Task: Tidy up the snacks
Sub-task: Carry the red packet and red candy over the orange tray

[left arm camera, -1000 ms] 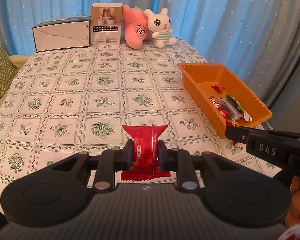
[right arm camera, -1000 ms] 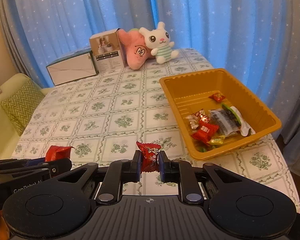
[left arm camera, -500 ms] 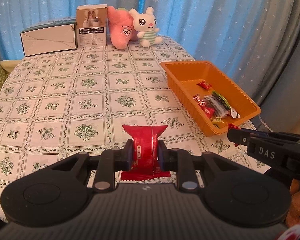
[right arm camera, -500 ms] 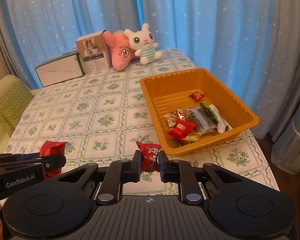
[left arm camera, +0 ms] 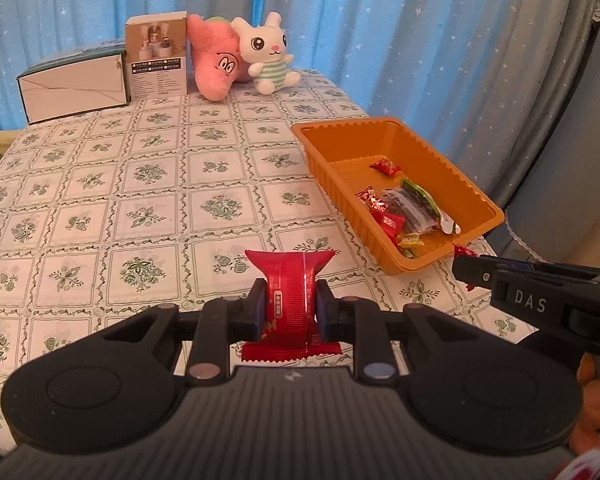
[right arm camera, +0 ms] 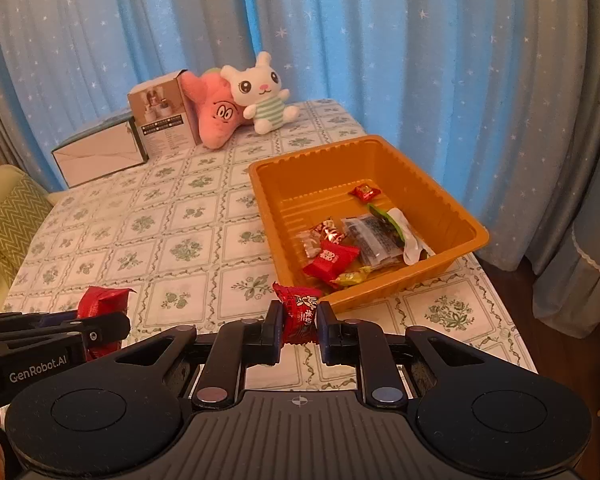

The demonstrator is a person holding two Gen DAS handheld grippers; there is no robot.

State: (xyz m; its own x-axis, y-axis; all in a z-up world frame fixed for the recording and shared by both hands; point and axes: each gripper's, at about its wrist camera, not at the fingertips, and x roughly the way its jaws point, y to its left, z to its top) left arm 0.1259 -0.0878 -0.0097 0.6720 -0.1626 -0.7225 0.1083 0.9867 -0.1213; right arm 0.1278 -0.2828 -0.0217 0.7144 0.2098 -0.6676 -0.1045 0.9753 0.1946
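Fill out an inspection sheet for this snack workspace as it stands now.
Surface: table under a green floral tiled cloth.
Job's things: orange tray at the right edge, holding several wrapped snacks.
Clutter: white box, photo carton, pink plush, white bunny plush, all along the far edge.
Tongs: left tongs shut on a large red snack packet; right tongs shut on a small red candy, near the tray's front corner.
Cables: nothing seen.
Surroundings: blue starred curtains; green zigzag cushion at left.
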